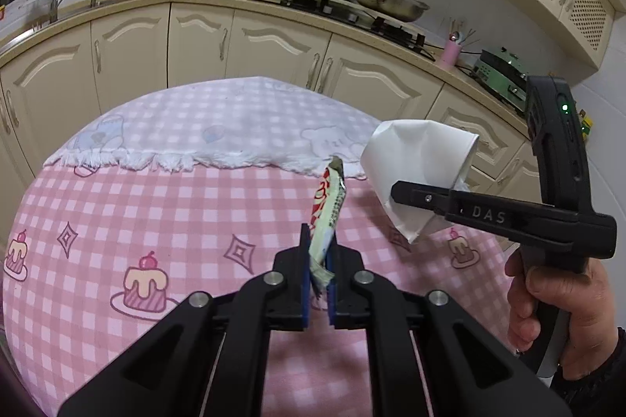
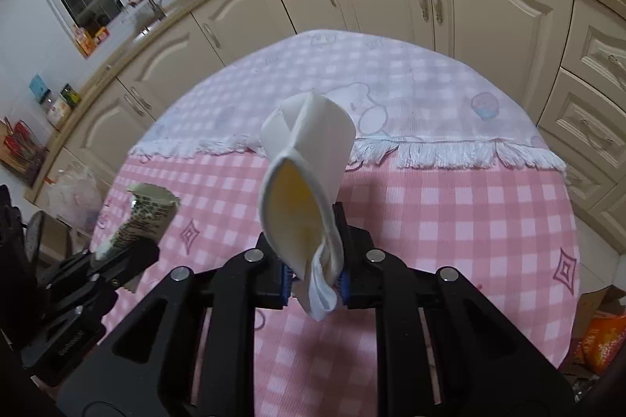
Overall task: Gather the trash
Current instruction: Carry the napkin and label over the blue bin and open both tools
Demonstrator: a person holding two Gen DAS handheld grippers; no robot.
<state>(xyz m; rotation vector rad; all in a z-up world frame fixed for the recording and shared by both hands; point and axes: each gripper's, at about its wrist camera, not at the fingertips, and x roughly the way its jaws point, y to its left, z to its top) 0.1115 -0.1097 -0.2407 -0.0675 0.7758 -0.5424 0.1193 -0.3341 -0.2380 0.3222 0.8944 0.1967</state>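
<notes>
in the left wrist view, the left tongs (image 1: 317, 260) are pinching a snack wrapper (image 1: 328, 217) between their blue pads, narrowed right down onto its lower end. the wrapper is sticking up and forward out of the tongs, leaning slightly to the right, its red-and-white print facing left and its torn top end hanging above the desk (image 1: 117, 205). the desk, below and ahead of the tongs, is wearing a pink checked cloth with cake drawings, and a pale fringed cloth (image 1: 219, 127) is lying over its far part. to the right of the left tongs, and a little ahead, the right tongs (image 1: 407, 192) are coming in from the side, gripping a crushed white paper cup (image 1: 414, 162) off the desk. the person's right hand (image 1: 555, 303) is wrapping around the handle at the right edge.

in the right wrist view, the right tongs (image 2: 315, 276) are closing tightly on the crumpled rim end of the paper cup (image 2: 305, 174), which is rising up and forward from the pads, its flattened mouth showing a yellowish inside. down to the left of them, the left tongs (image 2: 117, 252) are holding the wrapper (image 2: 146, 213) up over the desk's (image 2: 450, 221) left edge. the two pieces of trash are staying well apart, neither touching the desk.
</notes>
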